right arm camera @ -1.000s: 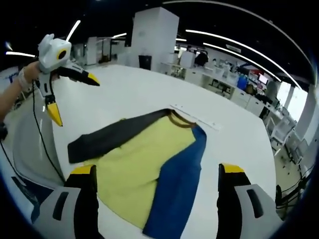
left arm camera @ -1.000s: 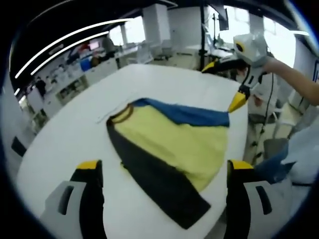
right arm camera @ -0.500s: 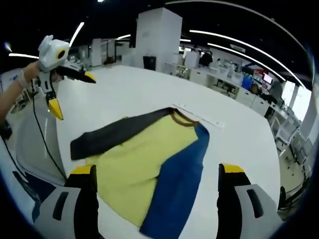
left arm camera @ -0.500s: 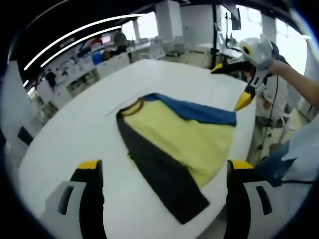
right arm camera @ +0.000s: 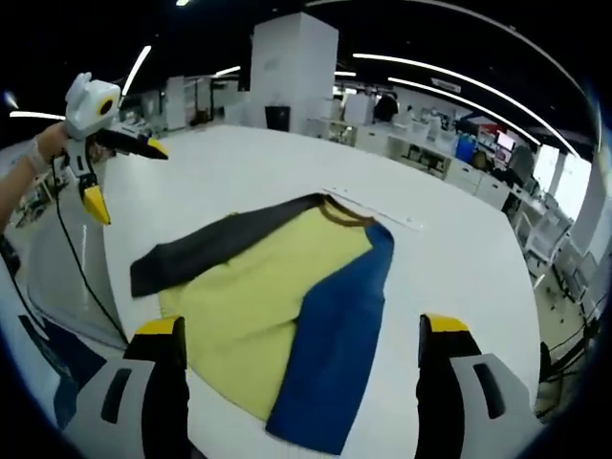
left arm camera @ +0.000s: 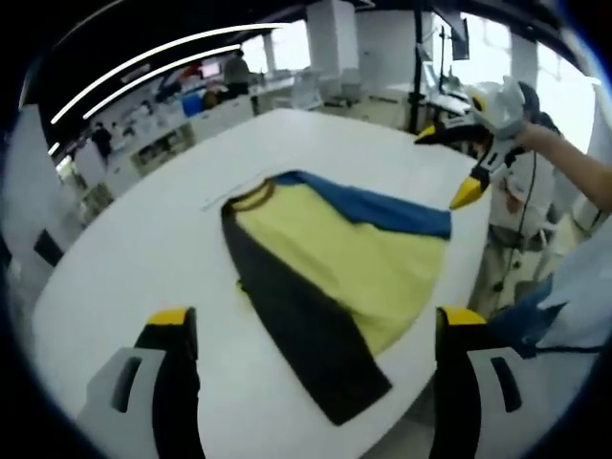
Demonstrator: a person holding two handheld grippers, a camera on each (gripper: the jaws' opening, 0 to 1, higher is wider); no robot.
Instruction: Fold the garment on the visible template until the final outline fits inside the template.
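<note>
Garment (left arm camera: 339, 273): yellow body, one dark sleeve, one blue; flat on white tabletop (left arm camera: 143, 258).
Left hand-held gripper (right arm camera: 110, 177): jaws wide apart, empty, raised off garment.
Right hand-held gripper (left arm camera: 454, 167): same.

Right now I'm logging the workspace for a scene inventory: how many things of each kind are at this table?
Garment (yellow body, one dark grey sleeve, one blue sleeve): 1
White table: 1
Hand-held gripper: 2, the left hand-held gripper and the right hand-held gripper, both open over the table
Total: 4
</note>
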